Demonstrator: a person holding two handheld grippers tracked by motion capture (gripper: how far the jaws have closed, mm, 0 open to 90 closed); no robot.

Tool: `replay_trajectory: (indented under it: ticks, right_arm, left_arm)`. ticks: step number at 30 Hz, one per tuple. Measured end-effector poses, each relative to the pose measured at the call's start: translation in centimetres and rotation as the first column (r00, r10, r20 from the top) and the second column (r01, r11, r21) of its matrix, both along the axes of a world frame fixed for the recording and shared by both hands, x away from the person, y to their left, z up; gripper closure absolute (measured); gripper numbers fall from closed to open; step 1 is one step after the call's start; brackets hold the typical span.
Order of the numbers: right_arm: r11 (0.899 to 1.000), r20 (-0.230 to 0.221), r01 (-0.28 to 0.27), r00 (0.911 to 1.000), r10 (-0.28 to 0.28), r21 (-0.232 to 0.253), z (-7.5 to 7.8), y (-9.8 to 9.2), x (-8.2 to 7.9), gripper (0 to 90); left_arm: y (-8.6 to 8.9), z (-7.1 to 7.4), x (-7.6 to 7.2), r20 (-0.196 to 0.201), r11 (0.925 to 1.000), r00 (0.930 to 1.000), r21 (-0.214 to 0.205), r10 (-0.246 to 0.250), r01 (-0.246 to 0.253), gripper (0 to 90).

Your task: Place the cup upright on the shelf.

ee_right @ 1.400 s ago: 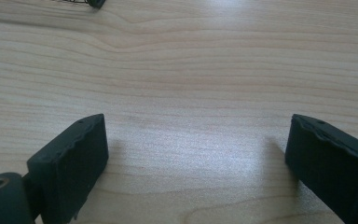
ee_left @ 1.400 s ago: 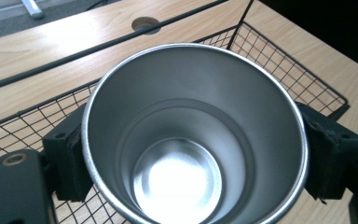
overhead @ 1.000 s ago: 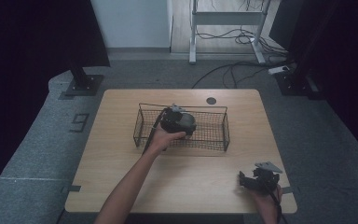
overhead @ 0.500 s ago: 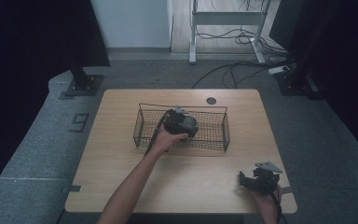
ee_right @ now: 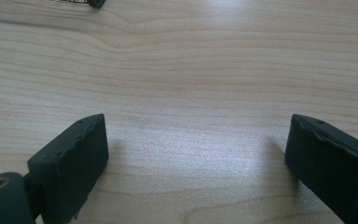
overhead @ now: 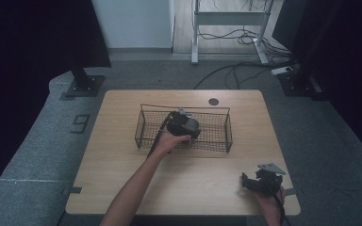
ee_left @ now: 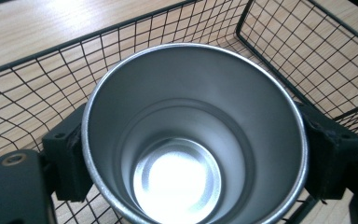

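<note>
- The jaws of the left gripper are clamped on a steel cup, one black jaw pressed against each side of its wall, as seen in the left gripper view.
- The cup is held upright inside the wire basket, its open mouth turned toward the camera and its bright bottom seen in the lower middle of the frame.
- In the high view, the left gripper is seen at the centre of the frame, within the basket on the wooden surface.
- The jaws of the right gripper are spread wide apart with nothing between them, low over bare wood.
- In the high view, the right gripper is found at the lower right of the frame, well apart from the basket.
</note>
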State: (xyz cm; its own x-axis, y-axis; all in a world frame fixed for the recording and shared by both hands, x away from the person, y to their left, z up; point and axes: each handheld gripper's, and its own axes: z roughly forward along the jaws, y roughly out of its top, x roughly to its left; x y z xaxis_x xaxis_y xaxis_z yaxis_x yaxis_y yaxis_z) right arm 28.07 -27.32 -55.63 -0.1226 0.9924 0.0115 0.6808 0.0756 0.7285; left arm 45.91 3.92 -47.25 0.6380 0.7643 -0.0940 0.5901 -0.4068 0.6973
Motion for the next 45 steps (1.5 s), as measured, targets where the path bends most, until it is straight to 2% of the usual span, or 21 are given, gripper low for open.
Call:
replay_trajectory:
  ticks: [23,31,45]
  right_arm:
    - [1.000,0.000,0.000,1.0000,0.000,0.000,0.0,0.0,0.0,5.9]
    - [1.000,0.000,0.001,1.0000,-0.001,0.000,0.0,0.0,0.0,6.0]
    - [1.000,0.000,0.002,1.0000,-0.002,0.001,0.0,0.0,0.0,6.0]
  left_arm:
    - [-0.2,-1.5,0.5,-0.033,0.9992,0.9993,0.038,0.016,-0.015,14.4]
    - [0.0,-1.6,0.5,-0.047,0.9995,0.9986,0.021,0.026,-0.025,14.2]
    - [0.7,-1.6,0.2,-0.067,0.9996,0.9975,0.017,0.024,-0.022,13.8]
